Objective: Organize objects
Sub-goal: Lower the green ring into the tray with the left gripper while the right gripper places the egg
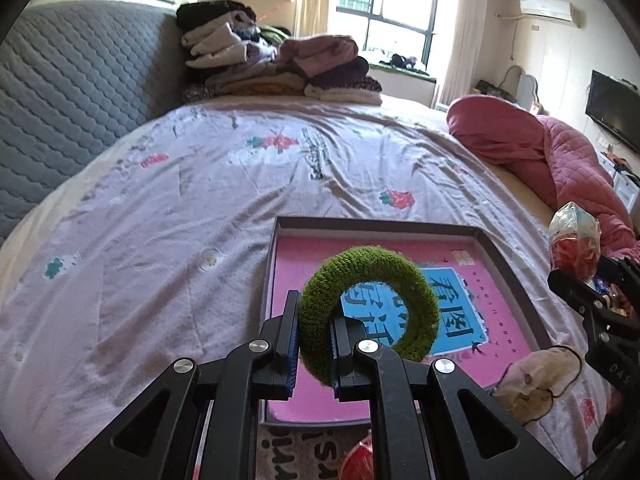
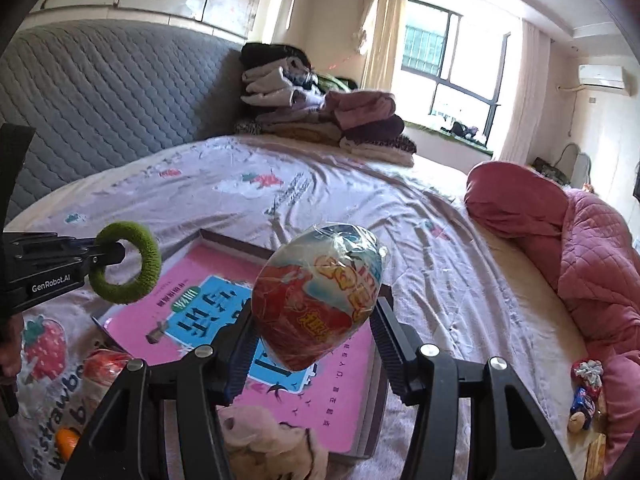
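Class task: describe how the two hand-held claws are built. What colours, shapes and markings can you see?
Both claws, left and right, are black angular frames with triangular cut-outs and silver round bolts. The left pads are ribbed blue. White "GenRobot.AI" lettering marks the left claw's side.

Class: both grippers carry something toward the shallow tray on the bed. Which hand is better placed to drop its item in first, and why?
Probably left. The left gripper holds the green scrunchie directly over the tray. The right gripper carries its wrapped egg-shaped toy near the tray's edge.
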`<state>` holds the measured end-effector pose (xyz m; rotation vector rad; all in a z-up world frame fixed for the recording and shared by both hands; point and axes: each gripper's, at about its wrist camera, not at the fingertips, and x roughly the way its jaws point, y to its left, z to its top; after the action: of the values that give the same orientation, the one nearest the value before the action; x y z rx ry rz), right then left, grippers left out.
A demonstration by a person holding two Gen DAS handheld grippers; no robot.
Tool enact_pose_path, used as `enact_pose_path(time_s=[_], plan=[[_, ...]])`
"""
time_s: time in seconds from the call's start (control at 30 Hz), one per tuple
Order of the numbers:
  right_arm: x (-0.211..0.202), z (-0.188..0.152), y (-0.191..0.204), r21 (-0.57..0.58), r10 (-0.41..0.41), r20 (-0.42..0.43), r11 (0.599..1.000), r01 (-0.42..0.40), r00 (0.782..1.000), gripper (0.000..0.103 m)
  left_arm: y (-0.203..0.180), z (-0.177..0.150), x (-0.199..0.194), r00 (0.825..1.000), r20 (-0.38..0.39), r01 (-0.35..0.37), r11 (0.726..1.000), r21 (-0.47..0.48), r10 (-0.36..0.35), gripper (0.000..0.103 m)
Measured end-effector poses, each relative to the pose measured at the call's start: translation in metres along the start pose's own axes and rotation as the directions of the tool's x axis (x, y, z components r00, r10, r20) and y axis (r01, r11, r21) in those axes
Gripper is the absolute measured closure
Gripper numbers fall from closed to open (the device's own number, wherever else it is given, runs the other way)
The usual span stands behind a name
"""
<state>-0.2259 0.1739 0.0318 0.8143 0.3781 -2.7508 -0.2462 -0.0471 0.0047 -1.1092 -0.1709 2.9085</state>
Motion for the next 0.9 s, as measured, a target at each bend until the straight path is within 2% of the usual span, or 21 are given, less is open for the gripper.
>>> enact_pose_path(time_s=[0.2, 0.47, 0.83, 0.9], plan=[[0.035, -0.005, -0.015, 0.01, 0.033, -0.084, 0.999, -0.032, 0.996, 0.048, 0.001, -0.007, 0.033, 0.998, -0.066, -0.002, 1.0, 0.016, 0.003, 0.091], [0.072, -0.028, -0.017, 0.007, 0.056, -0.227, 0.998, -0.056, 0.972, 0.048, 0.002, -0.015, 0.055, 0.994, -0.109, 0.012, 1.0, 0.014, -0.011, 0.09], [0.089, -0.046, -0.016, 0.069, 0.087, -0.31, 0.995, -0.069, 0.947, 0.047, -0.002, -0.026, 0.072, 0.983, -0.184, 0.002, 1.0, 0.029, 0.004, 0.088], [0.089, -0.046, -0.016, 0.073, 0.085, -0.311, 0.995, -0.066, 0.947, 0.047, -0.001, -0.027, 0.075, 0.979, -0.202, 0.007, 1.0, 0.021, -0.003, 0.083]])
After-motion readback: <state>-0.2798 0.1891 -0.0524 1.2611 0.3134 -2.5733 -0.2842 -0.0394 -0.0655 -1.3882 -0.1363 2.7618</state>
